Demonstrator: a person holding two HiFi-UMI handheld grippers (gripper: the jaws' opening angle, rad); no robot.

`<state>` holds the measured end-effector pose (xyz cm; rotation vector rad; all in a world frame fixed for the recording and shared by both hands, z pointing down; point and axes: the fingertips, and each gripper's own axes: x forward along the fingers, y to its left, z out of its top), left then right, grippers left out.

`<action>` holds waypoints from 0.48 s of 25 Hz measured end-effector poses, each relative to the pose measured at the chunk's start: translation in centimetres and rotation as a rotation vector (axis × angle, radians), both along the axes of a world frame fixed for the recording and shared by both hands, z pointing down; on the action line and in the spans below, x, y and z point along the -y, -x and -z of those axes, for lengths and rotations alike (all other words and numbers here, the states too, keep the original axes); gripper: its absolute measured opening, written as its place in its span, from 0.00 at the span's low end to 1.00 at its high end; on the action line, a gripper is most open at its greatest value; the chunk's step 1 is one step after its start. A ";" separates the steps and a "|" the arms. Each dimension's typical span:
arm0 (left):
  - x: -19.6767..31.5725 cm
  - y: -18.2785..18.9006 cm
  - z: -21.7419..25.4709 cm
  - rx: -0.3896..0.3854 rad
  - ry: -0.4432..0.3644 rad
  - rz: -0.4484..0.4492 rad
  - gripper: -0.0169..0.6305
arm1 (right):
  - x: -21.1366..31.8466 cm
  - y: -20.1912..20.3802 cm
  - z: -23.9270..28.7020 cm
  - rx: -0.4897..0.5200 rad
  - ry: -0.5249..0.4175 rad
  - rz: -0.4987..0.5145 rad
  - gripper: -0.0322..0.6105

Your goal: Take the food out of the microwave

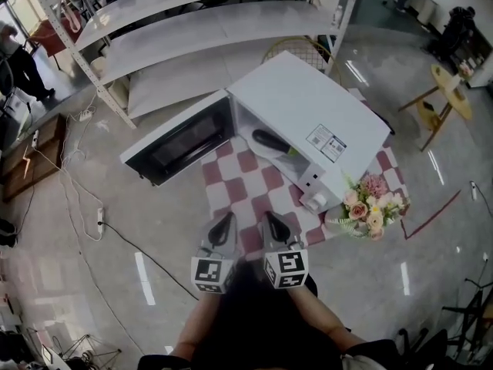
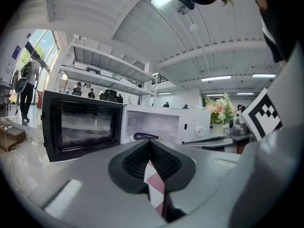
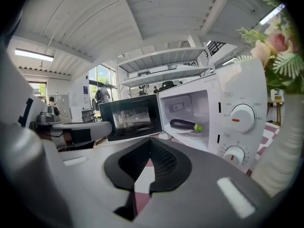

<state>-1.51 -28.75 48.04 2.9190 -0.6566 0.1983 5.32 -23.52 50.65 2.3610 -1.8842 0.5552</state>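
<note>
A white microwave (image 1: 308, 110) stands on a red-and-white checked cloth (image 1: 250, 199), its door (image 1: 181, 139) swung wide open to the left. Inside lies a dark eggplant (image 1: 271, 142) with a green stem on a white plate (image 3: 184, 130). The eggplant (image 3: 183, 124) shows clearly in the right gripper view and only as a dark sliver (image 2: 145, 136) in the left gripper view. My left gripper (image 1: 223, 226) and right gripper (image 1: 271, 223) hover side by side over the cloth, in front of the opening and short of it. Both are shut with nothing in them, the jaws of each meeting at the tips (image 2: 150, 141) (image 3: 151, 140).
A bunch of pink and cream flowers (image 1: 368, 206) stands at the microwave's right front corner, by its two knobs (image 3: 242, 118). White shelving (image 1: 200, 21) runs behind. A cable (image 1: 115, 233) trails over the shiny floor at left. People stand far off.
</note>
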 end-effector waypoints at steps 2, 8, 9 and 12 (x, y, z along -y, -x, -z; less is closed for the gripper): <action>0.1 -0.1 -0.3 -0.004 0.009 -0.021 0.04 | -0.1 0.2 -0.1 -0.009 0.003 -0.022 0.05; 0.6 0.0 -1.0 -0.015 0.036 -0.061 0.04 | -0.7 0.0 -0.9 -0.018 0.032 -0.101 0.05; 0.8 0.1 -1.1 -0.014 0.039 -0.065 0.04 | -0.8 -0.1 -1.1 -0.016 0.038 -0.116 0.05; 1.4 0.4 -1.5 -0.017 0.044 -0.068 0.04 | -1.0 -0.5 -1.6 -0.013 0.046 -0.151 0.05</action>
